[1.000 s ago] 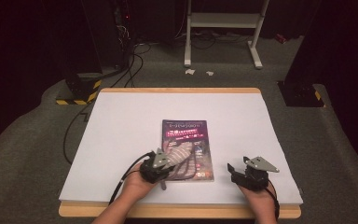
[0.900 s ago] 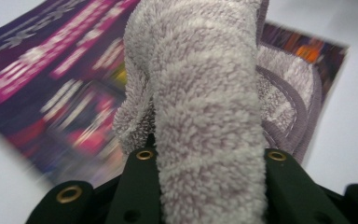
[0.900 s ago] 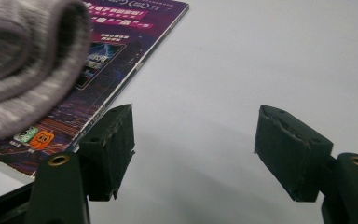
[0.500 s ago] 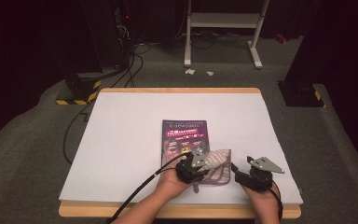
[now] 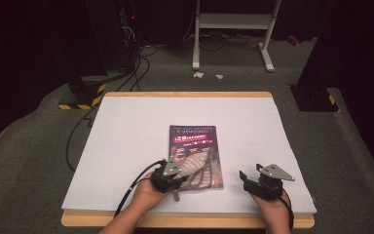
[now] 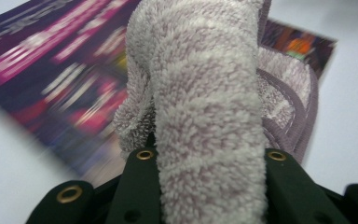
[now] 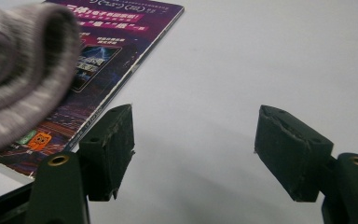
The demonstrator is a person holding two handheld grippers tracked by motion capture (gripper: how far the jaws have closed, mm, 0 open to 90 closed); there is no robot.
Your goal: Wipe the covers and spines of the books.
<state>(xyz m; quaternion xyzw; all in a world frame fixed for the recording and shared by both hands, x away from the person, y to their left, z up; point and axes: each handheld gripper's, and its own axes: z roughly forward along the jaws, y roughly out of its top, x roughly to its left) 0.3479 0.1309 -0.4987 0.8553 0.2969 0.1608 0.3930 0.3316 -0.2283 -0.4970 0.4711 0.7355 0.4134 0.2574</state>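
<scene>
A purple magazine (image 5: 193,139) lies face up in the near middle of the white table (image 5: 126,126). A fluffy white-and-mauve striped cloth (image 5: 198,165) rests on its lower half. My left gripper (image 5: 175,178) is shut on a bunched fold of that cloth (image 6: 205,116), low over the magazine's (image 6: 51,79) near left corner. My right gripper (image 5: 250,173) sits to the right of the magazine near the front edge, open, with bare table between its jaws (image 7: 193,144). The right gripper view has the magazine (image 7: 121,28) and the cloth (image 7: 18,60) at its left.
Beyond the table's far edge, a white metal stand (image 5: 233,29) is on the grey floor. Black cables (image 5: 136,73) and a yellow-and-black striped base (image 5: 83,100) lie at the back left. A dark box (image 5: 314,95) stands at the back right.
My left gripper dragged the cloth rightward across the magazine's lower part, then back to the left, where it was a second ago. The right gripper has stayed put.
</scene>
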